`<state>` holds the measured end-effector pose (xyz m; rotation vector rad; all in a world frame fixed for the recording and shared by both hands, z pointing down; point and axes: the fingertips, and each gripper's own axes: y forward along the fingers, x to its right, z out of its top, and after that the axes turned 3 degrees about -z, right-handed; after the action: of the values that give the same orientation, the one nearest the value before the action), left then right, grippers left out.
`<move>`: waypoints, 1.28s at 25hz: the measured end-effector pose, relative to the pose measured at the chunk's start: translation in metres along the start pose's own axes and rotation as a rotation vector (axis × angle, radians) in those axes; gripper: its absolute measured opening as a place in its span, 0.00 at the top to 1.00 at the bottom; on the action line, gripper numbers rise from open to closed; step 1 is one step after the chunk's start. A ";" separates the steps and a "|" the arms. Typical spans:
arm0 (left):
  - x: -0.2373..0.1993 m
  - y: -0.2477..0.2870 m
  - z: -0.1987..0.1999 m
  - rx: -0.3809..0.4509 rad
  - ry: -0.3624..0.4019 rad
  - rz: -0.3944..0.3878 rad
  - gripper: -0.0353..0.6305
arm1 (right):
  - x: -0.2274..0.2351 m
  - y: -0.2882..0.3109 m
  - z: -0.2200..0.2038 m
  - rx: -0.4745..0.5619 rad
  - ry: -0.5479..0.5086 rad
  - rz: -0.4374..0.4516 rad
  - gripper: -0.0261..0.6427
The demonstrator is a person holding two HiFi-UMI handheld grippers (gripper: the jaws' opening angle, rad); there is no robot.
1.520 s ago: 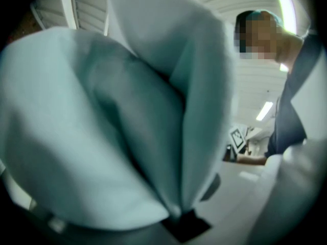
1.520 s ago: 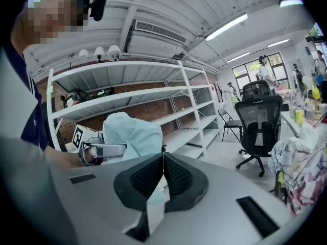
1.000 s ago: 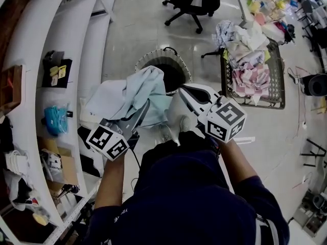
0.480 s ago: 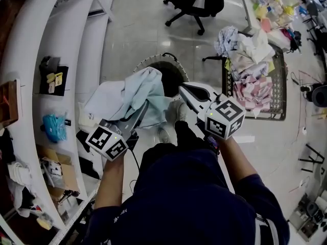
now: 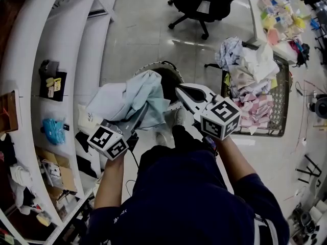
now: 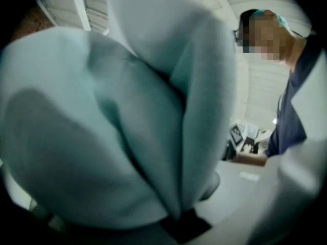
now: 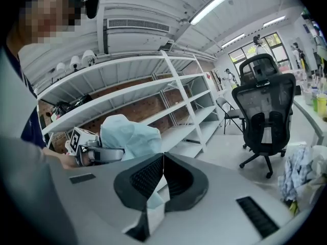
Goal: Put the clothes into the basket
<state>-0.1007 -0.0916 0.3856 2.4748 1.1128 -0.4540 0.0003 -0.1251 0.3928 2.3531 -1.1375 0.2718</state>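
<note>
A light blue garment (image 5: 139, 95) hangs bunched between both grippers, just in front of a round mesh basket (image 5: 172, 68) on the floor and hiding its near-left rim. My left gripper (image 5: 140, 115) is shut on the garment; its jaws are buried in the cloth (image 6: 127, 126), which fills the left gripper view. My right gripper (image 5: 179, 90) sits to the right at the basket's near edge. Its jaws (image 7: 163, 162) meet at the tips, with a strip of the same pale cloth (image 7: 155, 205) pinched further back.
A wire cart (image 5: 281, 101) piled with more clothes (image 5: 245, 65) stands to the right of the basket. White curved shelves (image 5: 61, 60) with small items run along the left. A black office chair (image 5: 204, 4) stands beyond the basket. The person's feet (image 5: 168, 124) are just short of it.
Both grippers have carried the garment forward toward the basket and slightly down. The cloth now covers more of the basket's near-left rim. Both grips are unchanged.
</note>
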 end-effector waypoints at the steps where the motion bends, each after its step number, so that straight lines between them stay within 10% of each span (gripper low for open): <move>1: -0.003 0.007 0.000 -0.003 -0.007 0.007 0.78 | 0.008 0.000 0.001 -0.003 -0.001 0.004 0.95; 32: -0.165 0.115 -0.160 -0.334 -0.192 0.008 0.78 | 0.138 0.107 -0.126 -0.206 0.204 -0.137 0.95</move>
<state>-0.0958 -0.1916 0.6219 2.0987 1.0092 -0.4519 0.0090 -0.2082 0.5917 2.1545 -0.8618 0.3211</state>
